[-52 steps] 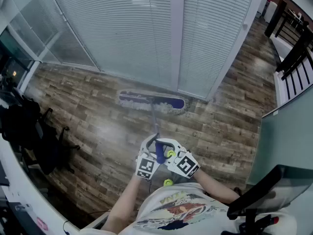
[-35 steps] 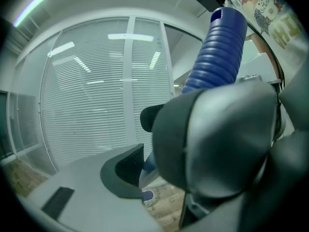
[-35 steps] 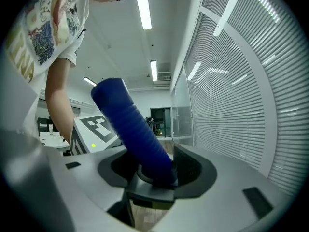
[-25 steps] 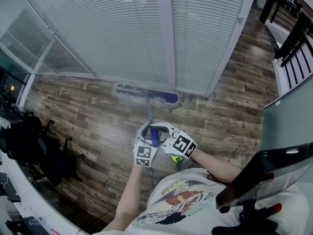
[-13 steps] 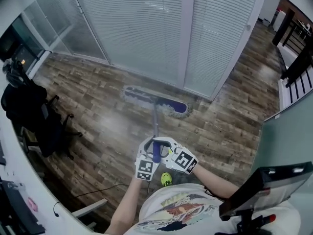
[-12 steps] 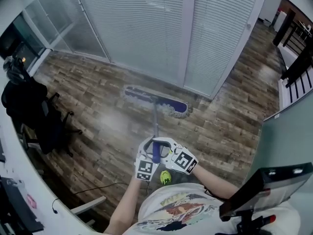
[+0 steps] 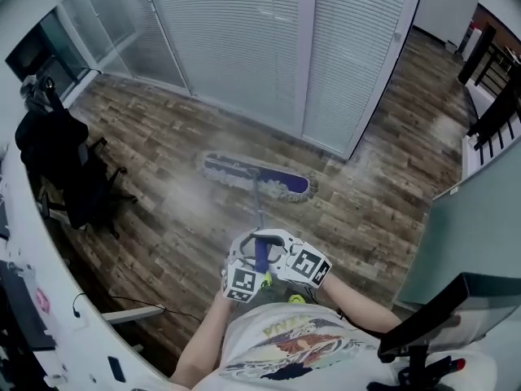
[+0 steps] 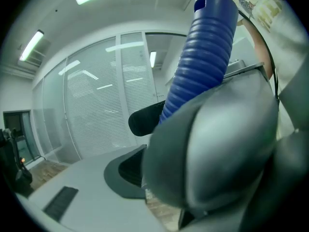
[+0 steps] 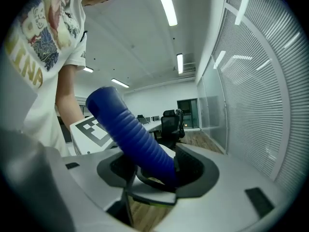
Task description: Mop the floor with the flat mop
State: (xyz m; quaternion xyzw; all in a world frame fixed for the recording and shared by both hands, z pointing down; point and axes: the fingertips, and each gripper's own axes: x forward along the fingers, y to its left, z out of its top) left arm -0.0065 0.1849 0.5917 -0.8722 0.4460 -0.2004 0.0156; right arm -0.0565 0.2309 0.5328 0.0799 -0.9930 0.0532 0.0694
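The flat mop's blue-fringed head lies on the wood floor, a short way off the glass wall. Its thin pole runs back to a ribbed blue grip in front of my chest. My left gripper clasps the grip from the left, and its jaws are closing. My right gripper clasps it from the right, and its jaws are easing wider. In the left gripper view the blue grip passes between the jaws. In the right gripper view the blue grip sits wedged between the pads.
A glass wall with white blinds runs across the back. A black office chair with a bag stands at the left beside a curved white desk edge. A cable lies on the floor. Dark furniture stands at the right.
The mop head has come away from the foot of the glass wall onto open floor. Both grippers have travelled with the handle, and the view has swung left toward the chair.
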